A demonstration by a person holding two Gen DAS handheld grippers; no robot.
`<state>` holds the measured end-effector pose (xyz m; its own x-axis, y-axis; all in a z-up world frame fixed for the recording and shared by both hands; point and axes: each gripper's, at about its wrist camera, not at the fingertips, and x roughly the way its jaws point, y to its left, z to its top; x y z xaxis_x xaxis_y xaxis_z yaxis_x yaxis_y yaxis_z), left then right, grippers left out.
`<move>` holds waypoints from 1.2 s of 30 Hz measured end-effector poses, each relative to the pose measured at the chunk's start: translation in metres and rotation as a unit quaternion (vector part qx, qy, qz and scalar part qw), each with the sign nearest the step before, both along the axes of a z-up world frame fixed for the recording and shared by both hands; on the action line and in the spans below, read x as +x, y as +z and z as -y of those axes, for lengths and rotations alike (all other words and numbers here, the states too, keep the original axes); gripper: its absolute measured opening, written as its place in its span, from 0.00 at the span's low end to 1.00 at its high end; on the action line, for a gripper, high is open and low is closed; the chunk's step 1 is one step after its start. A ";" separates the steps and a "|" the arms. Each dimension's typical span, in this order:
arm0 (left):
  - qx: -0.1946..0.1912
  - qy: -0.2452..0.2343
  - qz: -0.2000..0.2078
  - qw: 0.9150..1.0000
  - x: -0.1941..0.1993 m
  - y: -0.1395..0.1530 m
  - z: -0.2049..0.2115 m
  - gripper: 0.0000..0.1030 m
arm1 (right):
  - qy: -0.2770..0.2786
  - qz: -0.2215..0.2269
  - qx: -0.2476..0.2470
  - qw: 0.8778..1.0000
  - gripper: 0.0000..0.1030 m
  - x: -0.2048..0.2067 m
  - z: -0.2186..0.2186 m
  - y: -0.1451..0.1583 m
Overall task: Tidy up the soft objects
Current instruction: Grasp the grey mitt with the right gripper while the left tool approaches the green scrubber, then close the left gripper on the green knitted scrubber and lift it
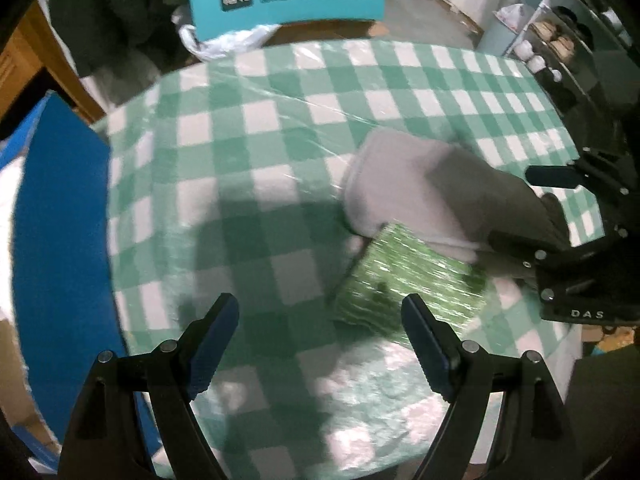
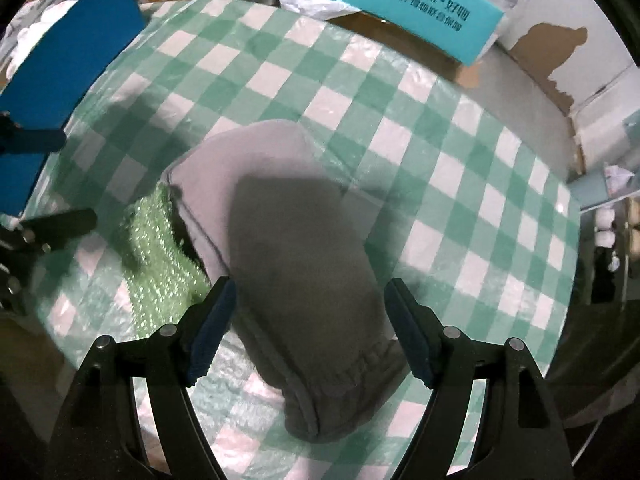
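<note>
Both fingers of the right gripper [image 2: 310, 322] stood spread wide, straddling the cuffed end of a grey mitten [image 2: 288, 240] that lay flat on the checked tablecloth [image 2: 460, 168]; whether they touched the fabric could not be told. Shadow darkened most of the mitten. Half-tucked under its left edge was a green sparkly pouch [image 2: 160, 252], blurred. Over bare cloth, the left gripper [image 1: 320, 336] was equally wide apart, holding nothing.

the right gripper [image 1: 560, 216] has the white letters "das" on its black body. the teal box [image 2: 394, 4] has white chinese words, too blurry to read.
</note>
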<state>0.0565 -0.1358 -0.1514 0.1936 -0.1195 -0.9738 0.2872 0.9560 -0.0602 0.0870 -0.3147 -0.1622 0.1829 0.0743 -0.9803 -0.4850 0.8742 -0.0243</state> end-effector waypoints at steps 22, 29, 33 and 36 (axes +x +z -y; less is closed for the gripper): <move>0.012 -0.057 -0.052 0.997 -0.006 -0.049 0.052 0.90 | 0.002 -0.033 -0.006 0.999 0.75 -0.005 0.009 -0.039; 0.026 -0.065 -0.027 0.997 -0.005 -0.049 0.060 0.81 | -0.024 -0.043 0.014 0.999 0.52 -0.003 0.008 -0.044; 0.026 -0.062 -0.016 0.998 -0.007 -0.043 0.058 0.51 | -0.043 -0.038 0.022 0.998 0.35 -0.007 0.005 -0.039; -0.007 -0.056 -0.036 0.998 -0.004 -0.040 0.052 0.24 | -0.055 -0.033 0.020 0.998 0.29 -0.008 0.003 -0.037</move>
